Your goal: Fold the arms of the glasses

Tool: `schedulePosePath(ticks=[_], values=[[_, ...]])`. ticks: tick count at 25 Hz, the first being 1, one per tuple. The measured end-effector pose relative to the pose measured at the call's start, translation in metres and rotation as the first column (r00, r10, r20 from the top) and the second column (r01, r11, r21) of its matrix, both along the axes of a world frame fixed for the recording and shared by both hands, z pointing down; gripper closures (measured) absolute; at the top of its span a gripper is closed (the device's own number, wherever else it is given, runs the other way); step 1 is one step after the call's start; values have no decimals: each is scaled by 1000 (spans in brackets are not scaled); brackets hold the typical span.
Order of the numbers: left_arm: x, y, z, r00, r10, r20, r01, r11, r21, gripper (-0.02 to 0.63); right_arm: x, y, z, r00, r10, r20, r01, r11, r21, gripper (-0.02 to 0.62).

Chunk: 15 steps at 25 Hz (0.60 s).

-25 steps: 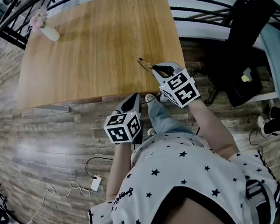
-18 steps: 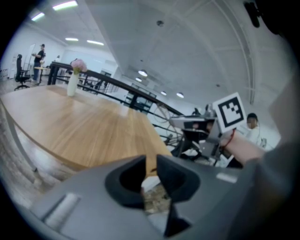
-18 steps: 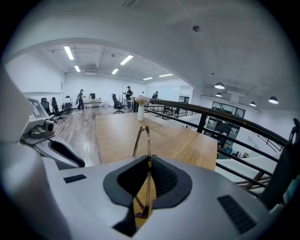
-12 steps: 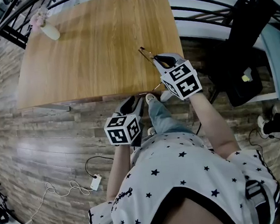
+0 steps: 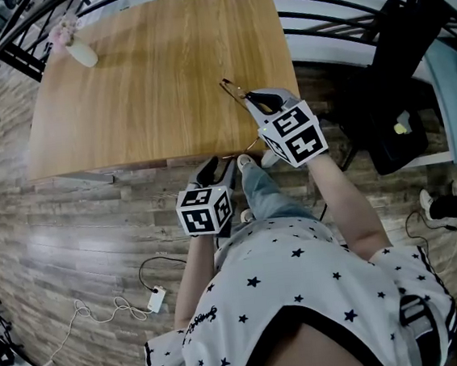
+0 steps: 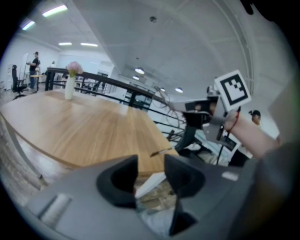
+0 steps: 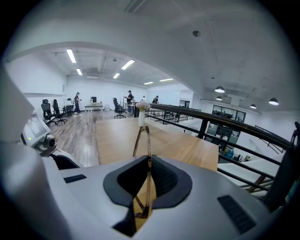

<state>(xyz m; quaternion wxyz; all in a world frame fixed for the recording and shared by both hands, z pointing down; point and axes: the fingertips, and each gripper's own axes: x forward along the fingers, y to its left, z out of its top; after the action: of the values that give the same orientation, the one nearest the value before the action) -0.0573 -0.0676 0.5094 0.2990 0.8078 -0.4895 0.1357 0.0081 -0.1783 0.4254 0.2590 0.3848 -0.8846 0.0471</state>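
My right gripper (image 5: 259, 102) is shut on the thin brown glasses (image 5: 232, 89) over the table's near right corner. In the right gripper view the frame (image 7: 143, 137) stands on edge between the closed pads, and its front pokes out toward the table. One thin arm (image 5: 247, 148) trails down toward me; its tip (image 6: 160, 152) shows in the left gripper view. My left gripper (image 5: 216, 169) hangs just below the table edge. Its jaws (image 6: 151, 174) have just been opening and now stand open with nothing between them.
The wooden table (image 5: 153, 80) carries a white vase of pink flowers (image 5: 76, 46) at its far left corner. Black railings and a dark chair (image 5: 392, 80) stand to the right. A cable and a white power strip (image 5: 155, 298) lie on the plank floor.
The left jaws have gone from shut to wide open. The right gripper has risen slightly with the glasses, whose front now reaches a little farther over the table.
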Motion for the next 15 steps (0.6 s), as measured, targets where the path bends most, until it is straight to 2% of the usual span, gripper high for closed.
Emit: schedulePosePath(ticks=[15], values=[[-10,-10,-7,999,-42,-23,42,999,17,431,-2,5,6,1000,-1,-14,1,1000,-11,563]])
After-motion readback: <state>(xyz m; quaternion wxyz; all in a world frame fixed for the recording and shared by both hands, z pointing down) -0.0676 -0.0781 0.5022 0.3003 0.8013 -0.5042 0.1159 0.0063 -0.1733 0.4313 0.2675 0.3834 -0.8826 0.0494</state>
